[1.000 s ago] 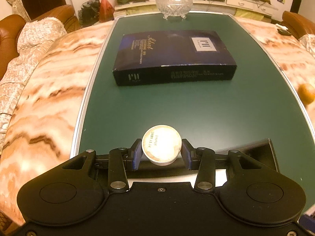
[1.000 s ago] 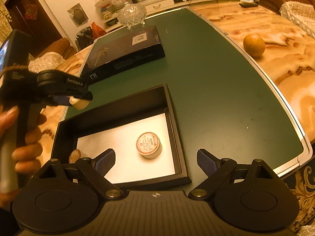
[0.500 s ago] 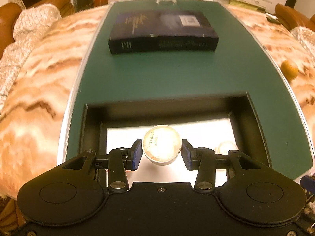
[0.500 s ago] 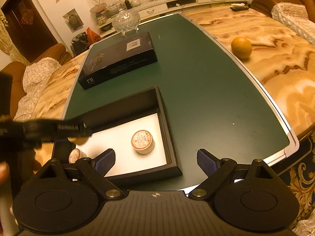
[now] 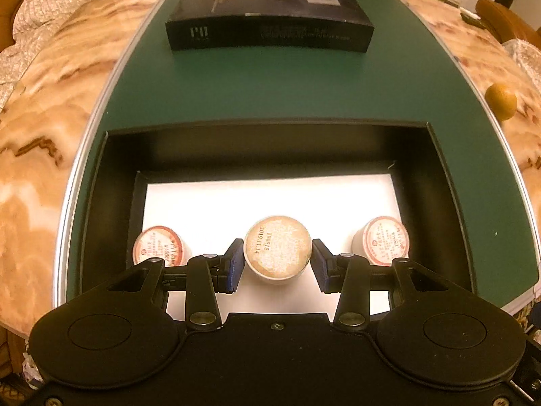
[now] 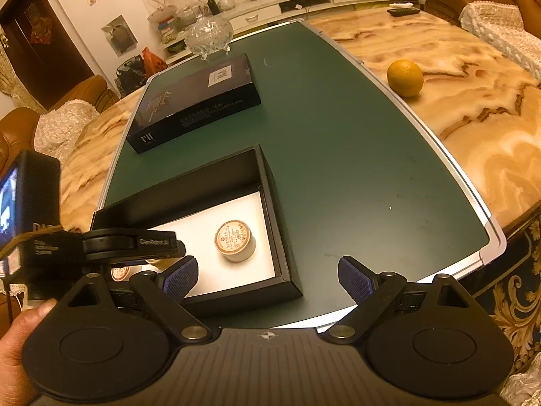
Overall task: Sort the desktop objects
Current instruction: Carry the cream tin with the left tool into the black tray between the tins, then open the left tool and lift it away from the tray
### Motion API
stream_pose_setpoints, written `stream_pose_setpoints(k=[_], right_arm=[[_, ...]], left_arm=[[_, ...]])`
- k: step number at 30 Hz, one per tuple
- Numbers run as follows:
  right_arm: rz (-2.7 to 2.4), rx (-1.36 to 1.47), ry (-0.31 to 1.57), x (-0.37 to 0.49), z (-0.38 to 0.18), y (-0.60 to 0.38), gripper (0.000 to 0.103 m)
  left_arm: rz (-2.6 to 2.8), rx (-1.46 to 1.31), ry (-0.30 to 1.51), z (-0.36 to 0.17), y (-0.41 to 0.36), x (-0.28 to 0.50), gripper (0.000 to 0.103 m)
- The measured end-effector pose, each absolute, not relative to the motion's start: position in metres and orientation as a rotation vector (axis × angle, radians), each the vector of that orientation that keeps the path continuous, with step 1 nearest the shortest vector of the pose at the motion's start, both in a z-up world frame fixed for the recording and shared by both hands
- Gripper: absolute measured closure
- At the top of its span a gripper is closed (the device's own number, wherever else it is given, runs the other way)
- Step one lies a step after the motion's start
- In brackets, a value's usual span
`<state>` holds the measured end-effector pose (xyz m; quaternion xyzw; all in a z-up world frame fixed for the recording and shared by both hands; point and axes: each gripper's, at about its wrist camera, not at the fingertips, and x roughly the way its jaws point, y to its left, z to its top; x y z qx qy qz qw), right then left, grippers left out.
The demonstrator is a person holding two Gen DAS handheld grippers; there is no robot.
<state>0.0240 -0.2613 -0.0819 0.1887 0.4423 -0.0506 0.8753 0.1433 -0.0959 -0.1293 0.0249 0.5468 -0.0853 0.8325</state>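
Three round tins (image 5: 278, 250) in black box (image 5: 263, 142)

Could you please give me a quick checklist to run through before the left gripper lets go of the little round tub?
1. Left gripper over the open black box: ok.
2. Tub held between the pads: ok, though the pads look barely touching.
3. Tub resting on the white liner: cannot tell.
4. Clear of the left tub and the right tub: ok, gaps on both sides.
5. Right gripper open, outside the drop spot: ok.

Green table (image 5: 304, 91) with tray (image 5: 263, 145), box (image 5: 270, 13), orange (image 6: 405, 73)
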Motion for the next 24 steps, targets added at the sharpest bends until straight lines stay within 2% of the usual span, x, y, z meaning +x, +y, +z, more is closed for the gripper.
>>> stream_pose_setpoints(k=[24], right_arm=[[-0.111,0.383,0.942,0.027,-0.086,-0.259,0.01]], left_arm=[[-0.175,0.024,1.171,-0.147,-0.094,0.148,0.062]])
